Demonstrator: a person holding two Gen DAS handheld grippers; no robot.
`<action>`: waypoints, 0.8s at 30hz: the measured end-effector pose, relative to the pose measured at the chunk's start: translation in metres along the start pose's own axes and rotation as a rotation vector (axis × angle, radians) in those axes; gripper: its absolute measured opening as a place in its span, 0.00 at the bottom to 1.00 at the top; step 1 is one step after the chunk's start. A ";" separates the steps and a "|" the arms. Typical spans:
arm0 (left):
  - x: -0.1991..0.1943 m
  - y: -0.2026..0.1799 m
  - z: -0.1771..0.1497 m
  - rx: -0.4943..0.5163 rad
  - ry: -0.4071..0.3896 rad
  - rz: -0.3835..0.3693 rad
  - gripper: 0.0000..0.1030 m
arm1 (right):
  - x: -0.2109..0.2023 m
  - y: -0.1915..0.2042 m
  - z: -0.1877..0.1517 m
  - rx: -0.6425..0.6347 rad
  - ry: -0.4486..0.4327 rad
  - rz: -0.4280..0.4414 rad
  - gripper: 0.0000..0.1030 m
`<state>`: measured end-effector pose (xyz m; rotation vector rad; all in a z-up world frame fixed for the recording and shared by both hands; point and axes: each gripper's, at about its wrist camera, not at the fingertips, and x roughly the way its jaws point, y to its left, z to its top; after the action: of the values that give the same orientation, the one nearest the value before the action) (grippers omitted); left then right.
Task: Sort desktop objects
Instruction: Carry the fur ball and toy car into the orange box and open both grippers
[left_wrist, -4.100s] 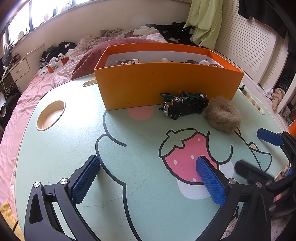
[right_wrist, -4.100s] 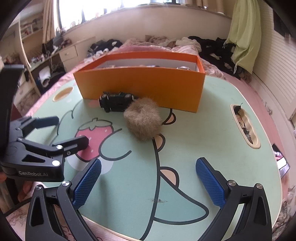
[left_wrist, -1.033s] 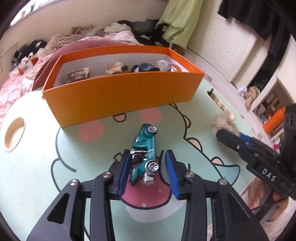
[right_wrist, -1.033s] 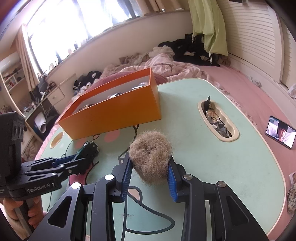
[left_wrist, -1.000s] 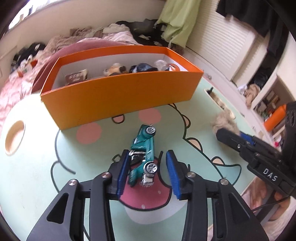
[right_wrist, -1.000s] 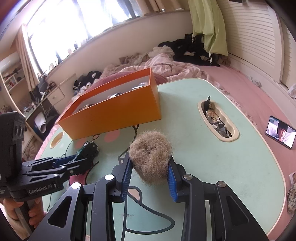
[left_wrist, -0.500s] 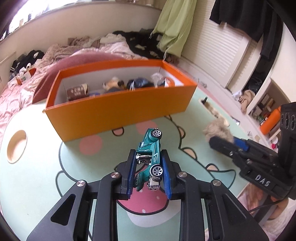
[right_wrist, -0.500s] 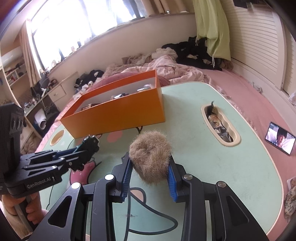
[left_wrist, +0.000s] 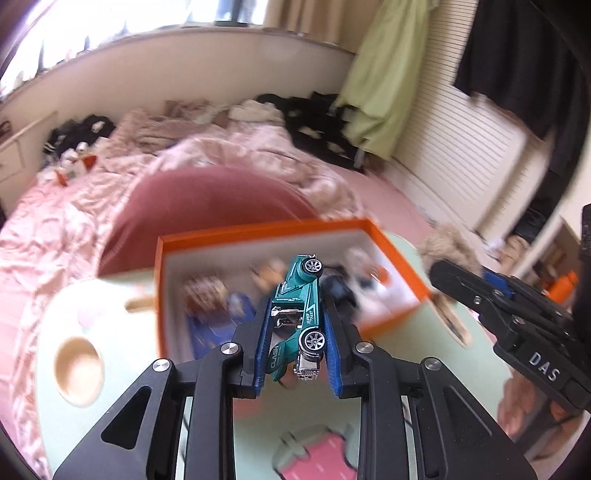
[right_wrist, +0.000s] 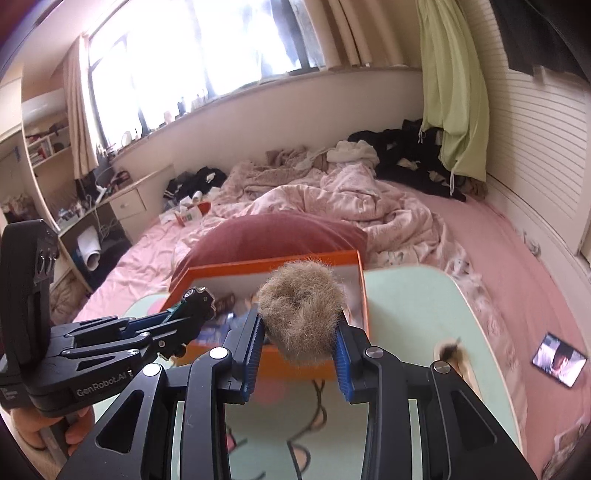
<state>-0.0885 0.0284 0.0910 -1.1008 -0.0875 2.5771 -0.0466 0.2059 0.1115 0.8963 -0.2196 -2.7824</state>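
Note:
My left gripper (left_wrist: 295, 328) is shut on a teal toy car (left_wrist: 299, 314), held on its side above the table in front of the orange box (left_wrist: 399, 258). My right gripper (right_wrist: 299, 332) is shut on a fluffy brown scrunchie (right_wrist: 301, 314), also lifted, with the orange box (right_wrist: 332, 256) behind it. In the left wrist view the right gripper (left_wrist: 487, 284) shows at the right edge with the scrunchie (left_wrist: 448, 247). In the right wrist view the left gripper (right_wrist: 192, 306) with the car (right_wrist: 197, 295) sits at the left, over the box's near corner.
The orange box holds several small items, blurred. The mint table (right_wrist: 406, 295) has a round recess (left_wrist: 77, 365) at the left and an oval slot (right_wrist: 452, 354) at the right. Behind it lie a red pillow (right_wrist: 269, 236) and a cluttered pink bed. A phone (right_wrist: 557, 360) lies at the right.
Both grippers have risen off the table and moved toward the box, each carrying its object. The left jaws closed fully on the car, which now hangs above the box's front wall.

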 end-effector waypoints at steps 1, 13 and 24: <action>0.005 0.004 0.003 -0.013 -0.003 0.009 0.26 | 0.010 0.001 0.005 0.002 0.015 -0.008 0.32; 0.027 0.027 -0.014 -0.048 -0.014 0.105 0.61 | 0.081 -0.001 -0.003 -0.015 0.162 -0.024 0.54; 0.017 0.024 -0.034 0.034 -0.039 0.179 0.66 | 0.074 0.006 -0.021 -0.095 0.217 -0.061 0.54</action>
<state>-0.0815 0.0085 0.0508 -1.0917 0.0477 2.7472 -0.0919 0.1810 0.0548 1.1884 -0.0256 -2.6954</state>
